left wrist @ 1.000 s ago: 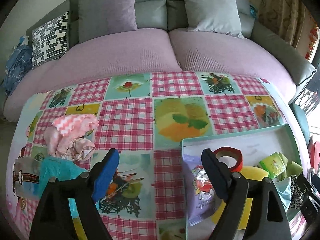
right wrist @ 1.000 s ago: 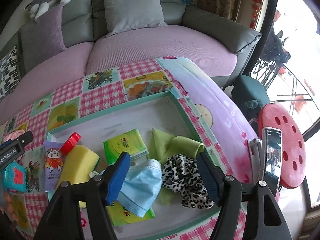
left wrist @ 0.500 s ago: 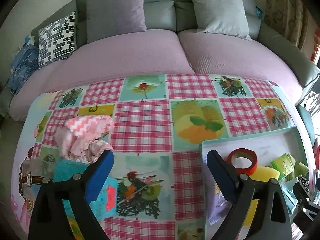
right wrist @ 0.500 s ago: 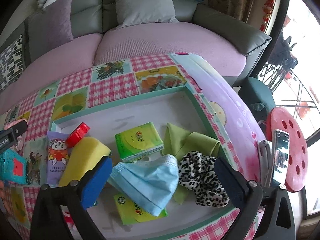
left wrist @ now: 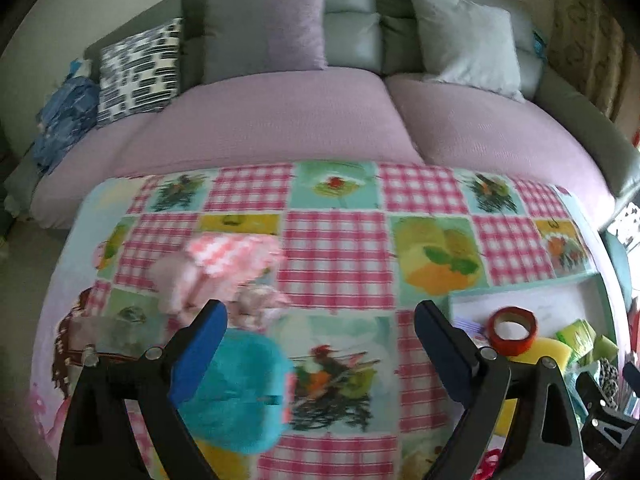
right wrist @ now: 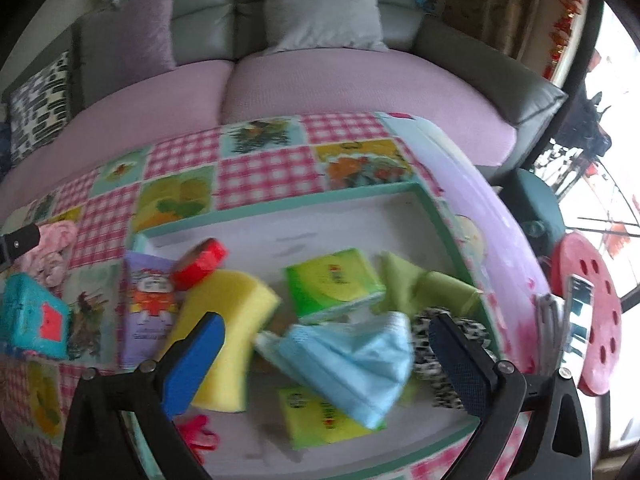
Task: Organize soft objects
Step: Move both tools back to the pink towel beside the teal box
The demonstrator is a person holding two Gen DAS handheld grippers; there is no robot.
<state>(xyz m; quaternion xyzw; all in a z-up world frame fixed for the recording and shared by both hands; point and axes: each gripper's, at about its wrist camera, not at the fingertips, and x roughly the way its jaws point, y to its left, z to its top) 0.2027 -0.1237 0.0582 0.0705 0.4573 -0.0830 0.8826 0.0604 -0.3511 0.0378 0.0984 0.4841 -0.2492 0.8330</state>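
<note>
My left gripper [left wrist: 320, 320] is open over the checked tablecloth, nothing between its fingers. A fluffy teal item [left wrist: 240, 392] lies just under its left finger [left wrist: 200, 344]. Crumpled pink cloths [left wrist: 224, 268] lie beyond it. My right gripper [right wrist: 326, 328] is open wide above the teal-rimmed tray [right wrist: 320, 200]. Below it a blue face mask [right wrist: 352, 364] lies loose, beside a yellow sponge [right wrist: 228, 320], a green tissue pack [right wrist: 332, 280], a green cloth [right wrist: 424, 284] and a leopard-print cloth [right wrist: 424, 356].
The tray also holds a red tape roll [right wrist: 200, 264], a purple packet [right wrist: 146, 308] and a second green pack [right wrist: 316, 416]. A pink-covered sofa [left wrist: 320, 120] with cushions runs behind the table. A red stool [right wrist: 588, 312] with a phone stands at the right.
My left gripper has moved left, so the tray slid to the right edge and the teal item came under its left finger. The right jaws have spread wider above the mask.
</note>
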